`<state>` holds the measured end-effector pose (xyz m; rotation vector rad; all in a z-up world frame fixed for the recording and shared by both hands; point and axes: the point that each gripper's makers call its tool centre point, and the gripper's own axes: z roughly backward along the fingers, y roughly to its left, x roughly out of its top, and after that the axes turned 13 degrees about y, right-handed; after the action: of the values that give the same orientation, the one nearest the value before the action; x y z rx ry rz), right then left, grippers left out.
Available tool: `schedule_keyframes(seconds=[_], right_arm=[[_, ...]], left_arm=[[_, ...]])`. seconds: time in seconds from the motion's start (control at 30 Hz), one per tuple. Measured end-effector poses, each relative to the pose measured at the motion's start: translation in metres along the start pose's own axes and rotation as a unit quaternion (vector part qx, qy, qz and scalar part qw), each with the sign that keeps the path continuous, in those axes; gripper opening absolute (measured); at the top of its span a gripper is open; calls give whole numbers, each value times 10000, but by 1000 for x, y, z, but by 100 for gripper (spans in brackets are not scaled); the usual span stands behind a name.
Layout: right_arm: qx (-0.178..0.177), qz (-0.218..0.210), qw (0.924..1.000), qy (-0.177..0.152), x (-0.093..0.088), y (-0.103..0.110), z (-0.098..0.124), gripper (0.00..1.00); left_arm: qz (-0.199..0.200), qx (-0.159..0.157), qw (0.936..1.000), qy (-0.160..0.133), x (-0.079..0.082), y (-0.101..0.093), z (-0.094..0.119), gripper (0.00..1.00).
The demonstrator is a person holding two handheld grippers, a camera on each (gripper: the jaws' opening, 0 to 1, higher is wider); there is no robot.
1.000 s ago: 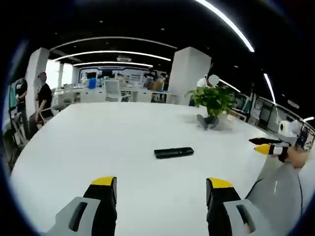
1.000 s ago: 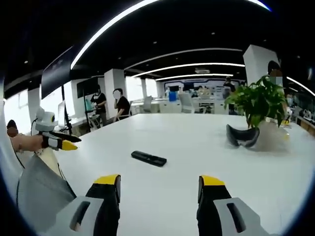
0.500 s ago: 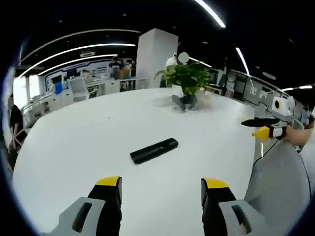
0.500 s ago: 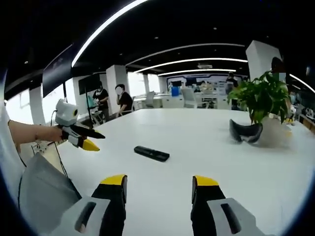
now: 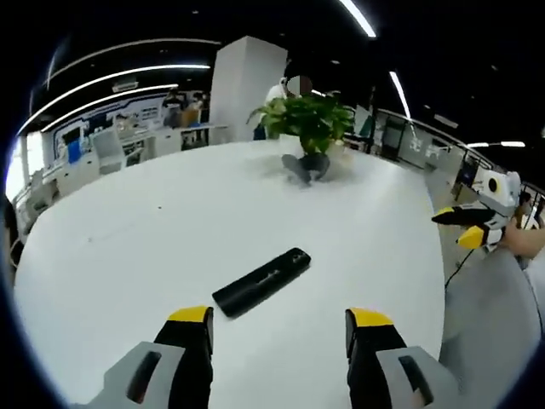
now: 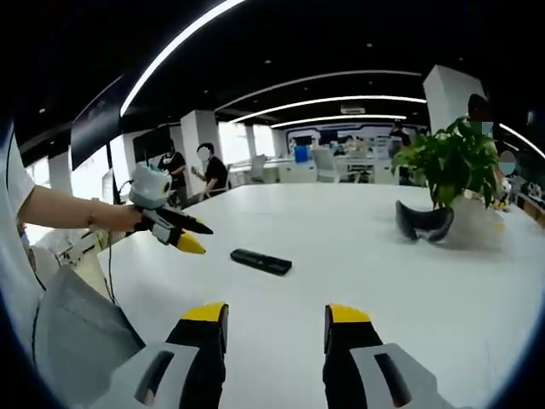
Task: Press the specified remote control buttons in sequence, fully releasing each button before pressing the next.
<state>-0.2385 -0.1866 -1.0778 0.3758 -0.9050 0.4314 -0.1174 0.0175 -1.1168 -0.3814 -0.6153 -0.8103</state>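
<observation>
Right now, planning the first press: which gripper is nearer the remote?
The left gripper: in the right gripper view it hovers just beside the black remote, while the right gripper hangs past the table edge.

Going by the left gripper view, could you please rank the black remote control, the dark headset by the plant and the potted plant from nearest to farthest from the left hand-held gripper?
1. Black remote control: just ahead of the left hand-held gripper, lying diagonally on the white table.
2. Dark headset: far across the table, in front of the plant.
3. Potted plant: just behind the headset, near the far edge.
</observation>
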Motion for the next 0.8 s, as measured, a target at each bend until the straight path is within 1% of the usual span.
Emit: schedule_keyframes(seconds=[0.13,0.2,0.23,0.33,0.37,0.43,0.47,0.5,0.57,0.63,0.73,0.8], right_arm=[[27,14,10000,57,-1,2,-1,42],[16,45,9999,100,-3,2,-2,42],[10,50,9999,110,-3,1,-2,42],[28,27,9999,126,-4,1,-3,42],[44,20,9999,125,-4,2,-3,42],[80,26,9999,136,-4,3,-3,41],[89,39,9998,148,-4,3,-3,41],[96,55,9998,174,-5,4,-4,41],[103,59,9997,200,-6,4,-4,41],[115,47,9997,203,-6,4,-4,41],[113,22,9997,221,-7,3,-4,40],[124,8,9997,223,-7,3,-5,40]], left_arm=[[-278,-59,9989,384,-2,1,-14,63],[-484,-113,9962,711,-6,3,-22,62],[-569,-120,9950,809,-6,4,-25,61],[-913,-145,9887,1183,-10,9,-35,58],[-1005,-157,9867,1264,-11,10,-37,57],[-1133,-212,9823,1475,-14,12,-43,54],[-1145,-238,9814,1524,-14,12,-45,53],[-1226,-316,9780,1656,-16,11,-48,52],[-1377,-361,9741,1758,-16,12,-52,47],[-1430,-352,9733,1763,-13,13,-55,43],[-1501,-271,9727,1748,-7,19,-59,42],[-1659,-174,9703,1754,-3,24,-61,42]])
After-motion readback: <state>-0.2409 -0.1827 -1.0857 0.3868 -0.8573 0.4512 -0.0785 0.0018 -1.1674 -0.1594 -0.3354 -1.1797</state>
